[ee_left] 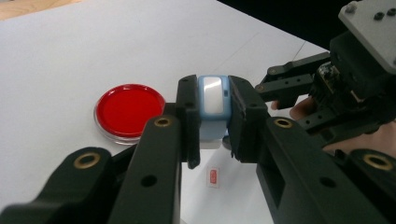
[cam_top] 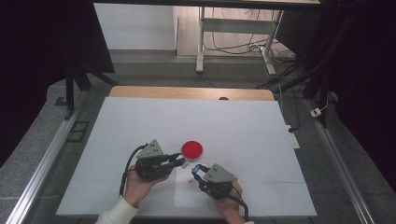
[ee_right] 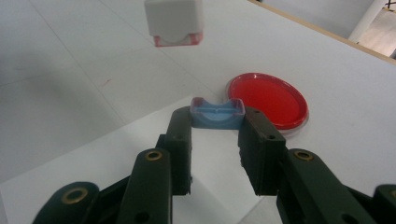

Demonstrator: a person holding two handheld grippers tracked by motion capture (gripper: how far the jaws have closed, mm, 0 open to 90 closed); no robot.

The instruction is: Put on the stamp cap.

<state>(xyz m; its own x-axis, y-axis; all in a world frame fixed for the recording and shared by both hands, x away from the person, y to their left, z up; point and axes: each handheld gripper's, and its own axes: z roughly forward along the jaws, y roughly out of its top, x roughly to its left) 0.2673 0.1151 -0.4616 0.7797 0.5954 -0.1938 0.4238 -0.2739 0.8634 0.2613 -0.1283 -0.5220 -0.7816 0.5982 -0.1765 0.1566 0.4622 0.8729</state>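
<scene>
My left gripper (ee_left: 213,116) is shut on a small light-blue case with a white face (ee_left: 213,100), held upright between its pads above the table. In the high view the left gripper (cam_top: 181,162) points right, towards my right gripper (cam_top: 198,169). My right gripper (ee_right: 217,122) is shut on a small light-blue cap (ee_right: 217,113), hollow side up. The two sets of fingertips stand close together, just in front of a round red dish (cam_top: 192,149). A white block with a red rim (ee_right: 173,21) shows at the top of the right gripper view; I cannot tell whether it rests on the table.
The white table cover (cam_top: 140,121) has bare room to the left, right and far side. A tiny white tag with a red mark (ee_left: 213,178) lies on the table under the left jaws. A wooden table edge (cam_top: 191,92) runs along the back.
</scene>
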